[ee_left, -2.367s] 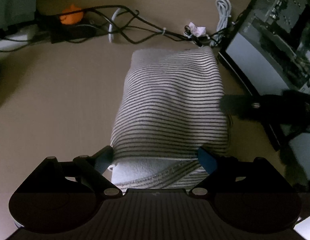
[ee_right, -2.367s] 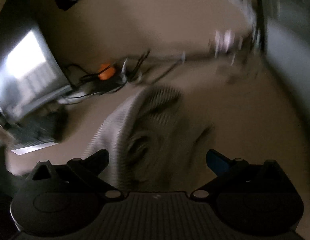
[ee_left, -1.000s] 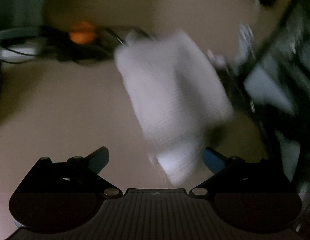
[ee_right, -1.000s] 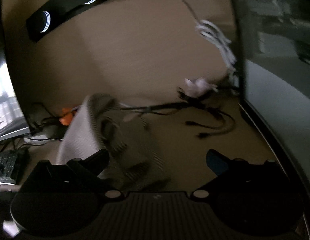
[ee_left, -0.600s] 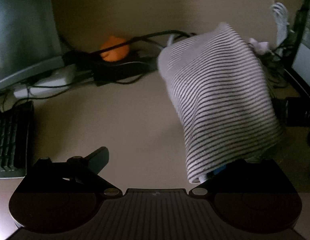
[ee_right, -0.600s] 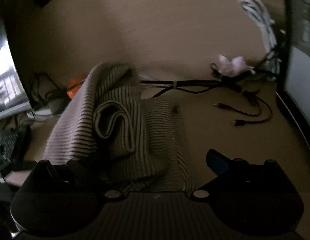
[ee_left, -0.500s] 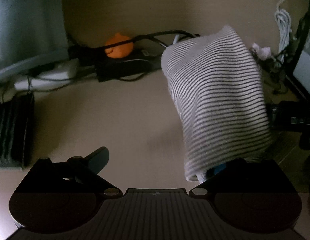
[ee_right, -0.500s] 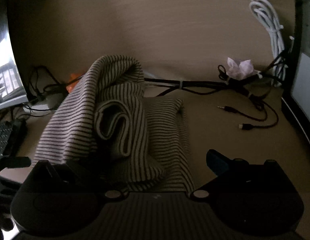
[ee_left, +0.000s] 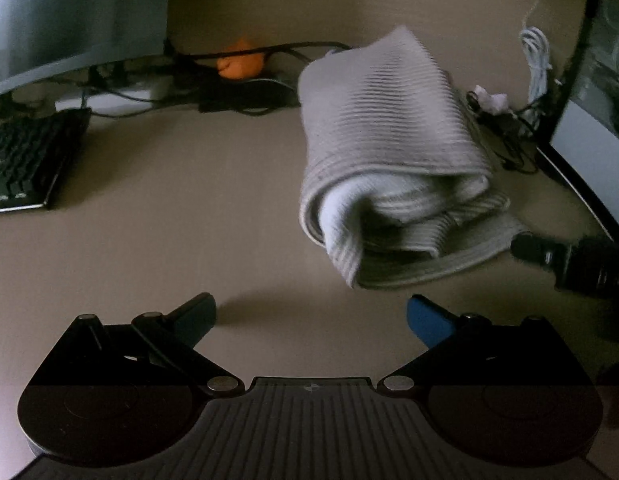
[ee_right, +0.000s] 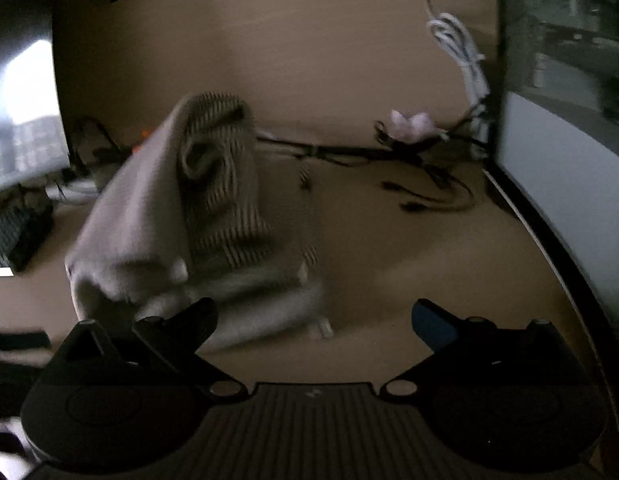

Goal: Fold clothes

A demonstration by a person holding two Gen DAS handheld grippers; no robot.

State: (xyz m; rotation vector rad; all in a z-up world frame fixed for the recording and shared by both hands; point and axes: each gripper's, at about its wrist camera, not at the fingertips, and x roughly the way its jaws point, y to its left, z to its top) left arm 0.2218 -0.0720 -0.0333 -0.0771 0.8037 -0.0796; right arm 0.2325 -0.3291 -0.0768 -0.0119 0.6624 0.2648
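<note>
Striped garment (ee_left: 389, 128) folded into a thick bundle on the desk (ee_left: 189, 208), ahead and right of the left gripper (ee_left: 311, 316). Open end toward that camera: pale inner layers rolled inside, bottom layer spread flat to the right. Stripes smeared by motion blur.

Right gripper (ee_right: 313, 316) view: same bundle ahead-left, humped, near edge blurred, left finger (ee_right: 193, 318) overlapping it in the frame; contact unclear.

Both grippers' fingers wide apart, nothing between them.

Behind the bundle: cables (ee_left: 245, 92), orange object (ee_left: 239, 64) partly hidden. Keyboard (ee_left: 25, 156) cut off at left edge. Dim light.
</note>
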